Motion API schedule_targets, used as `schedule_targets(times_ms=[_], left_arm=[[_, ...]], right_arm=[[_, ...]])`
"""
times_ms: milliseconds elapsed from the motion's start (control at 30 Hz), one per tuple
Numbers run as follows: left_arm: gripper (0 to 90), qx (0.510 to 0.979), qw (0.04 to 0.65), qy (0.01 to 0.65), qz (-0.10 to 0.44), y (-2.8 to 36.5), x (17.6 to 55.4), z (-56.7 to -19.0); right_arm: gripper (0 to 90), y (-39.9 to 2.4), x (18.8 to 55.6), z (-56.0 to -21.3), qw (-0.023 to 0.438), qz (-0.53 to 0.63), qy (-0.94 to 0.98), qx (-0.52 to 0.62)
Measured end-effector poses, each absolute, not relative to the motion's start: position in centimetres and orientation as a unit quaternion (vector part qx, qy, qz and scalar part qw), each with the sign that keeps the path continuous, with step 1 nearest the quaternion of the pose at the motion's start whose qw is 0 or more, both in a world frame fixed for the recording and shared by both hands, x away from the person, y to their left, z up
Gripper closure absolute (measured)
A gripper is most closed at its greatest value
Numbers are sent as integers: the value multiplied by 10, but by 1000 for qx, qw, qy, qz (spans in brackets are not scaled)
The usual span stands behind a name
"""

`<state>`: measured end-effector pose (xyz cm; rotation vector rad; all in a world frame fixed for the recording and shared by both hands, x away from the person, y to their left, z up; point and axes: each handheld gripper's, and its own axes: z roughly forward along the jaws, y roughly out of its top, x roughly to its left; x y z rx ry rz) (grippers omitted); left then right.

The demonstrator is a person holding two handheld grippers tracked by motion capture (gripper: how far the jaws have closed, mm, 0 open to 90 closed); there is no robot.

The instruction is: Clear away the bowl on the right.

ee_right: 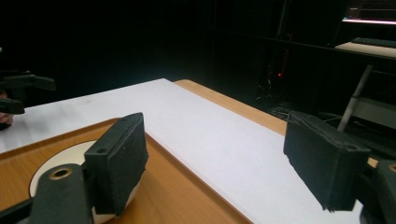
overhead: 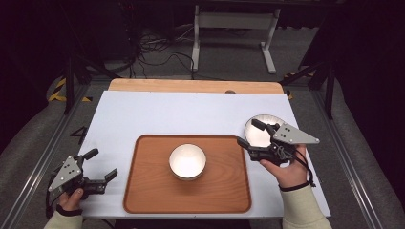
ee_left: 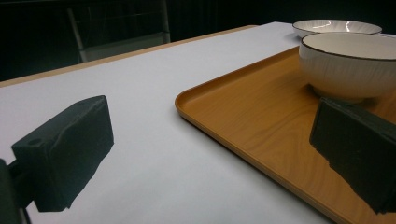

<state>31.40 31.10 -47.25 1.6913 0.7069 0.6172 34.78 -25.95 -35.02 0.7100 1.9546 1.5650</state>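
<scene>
A: Where does the bowl (overhead: 187, 161) sit?

B: Mid-tray, on the wooden tray (overhead: 143, 191); a second white dish (overhead: 258, 129), shallower, perhaps a plate, lies on the white table (overhead: 157, 114) just beyond your right gripper (overhead: 252, 135); so two dishes, one tray.

A: How will it handle?

B: Glazed ceramic by the look; stiff, slippery, breakable; take it across the rim, one pad inside and one outside, and lift level.

A: And my jaws?

B: Both pairs stand wide with nothing between them; your left gripper (overhead: 102, 164) waits beside the tray's left edge.
</scene>
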Motion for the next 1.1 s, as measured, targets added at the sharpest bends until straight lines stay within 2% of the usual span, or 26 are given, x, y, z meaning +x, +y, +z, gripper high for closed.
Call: schedule_targets(times_ms=[367,667,1100], left_arm=[[3,719,568,301,263,311,314,-473],[3,719,569,301,262,311,314,-473],[3,721,567,301,261,311,314,-472]], right_arm=[[210,-283,344,-357,282,582,711,275],[203,-302,343,-376,301,584,704,269],[187,-311,340,-408,301,561,714,291]])
